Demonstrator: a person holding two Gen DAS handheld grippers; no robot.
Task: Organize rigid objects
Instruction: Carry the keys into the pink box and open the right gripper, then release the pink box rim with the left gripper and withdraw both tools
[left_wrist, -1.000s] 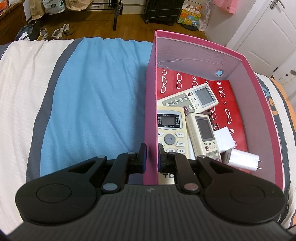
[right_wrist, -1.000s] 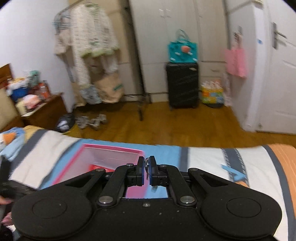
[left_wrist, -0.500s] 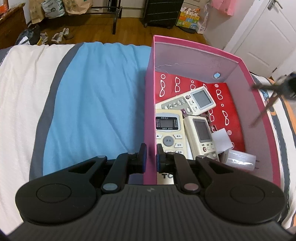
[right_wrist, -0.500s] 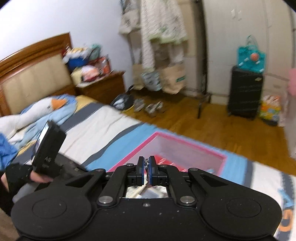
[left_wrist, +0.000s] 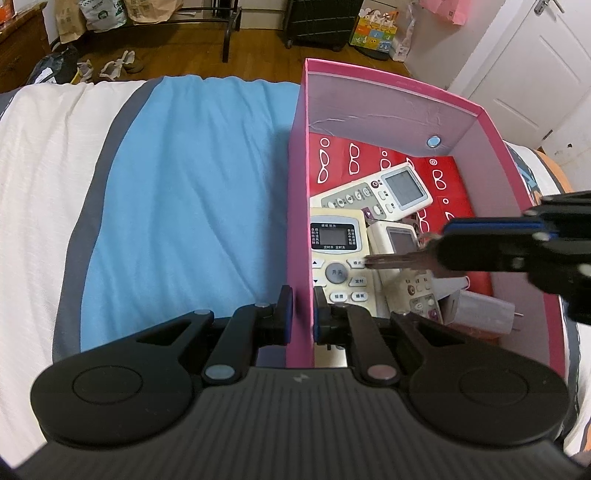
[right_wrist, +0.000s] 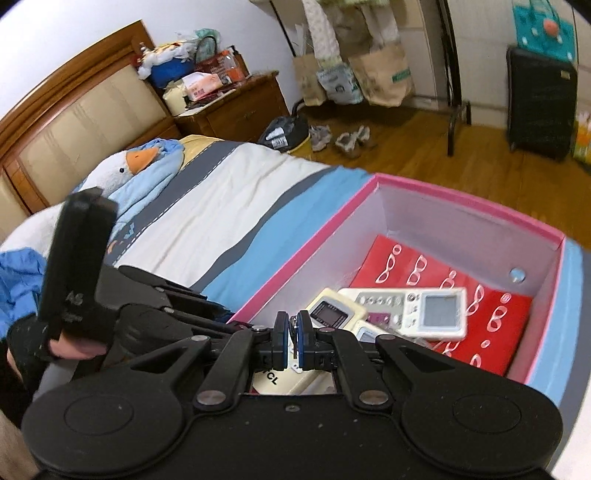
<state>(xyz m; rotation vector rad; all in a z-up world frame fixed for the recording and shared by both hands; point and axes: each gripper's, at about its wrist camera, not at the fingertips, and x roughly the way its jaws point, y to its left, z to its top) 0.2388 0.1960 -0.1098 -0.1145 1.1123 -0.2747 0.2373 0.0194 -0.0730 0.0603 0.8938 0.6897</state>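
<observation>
A pink box (left_wrist: 298, 206) stands on the bed. Inside lie three remote controls (left_wrist: 336, 258), a white charger plug (left_wrist: 480, 314) and a red glasses-pattern case (left_wrist: 369, 155). My left gripper (left_wrist: 300, 319) is shut on the box's left wall. My right gripper (right_wrist: 291, 341) is shut on a key (left_wrist: 395, 261), whose metal blade sticks out over the remotes inside the box; the right gripper also shows in the left wrist view (left_wrist: 491, 236). The remotes also show in the right wrist view (right_wrist: 417, 308).
The box sits on a blue, white and grey striped bedspread (left_wrist: 177, 192). A goose plush (right_wrist: 129, 162) lies near the headboard. A nightstand (right_wrist: 229, 107), shoes (right_wrist: 340, 138), bags and a black suitcase (right_wrist: 539, 107) stand on the wooden floor beyond the bed.
My right gripper has swung left and down with the key and now reaches over the box interior. My left gripper has kept its hold on the box wall.
</observation>
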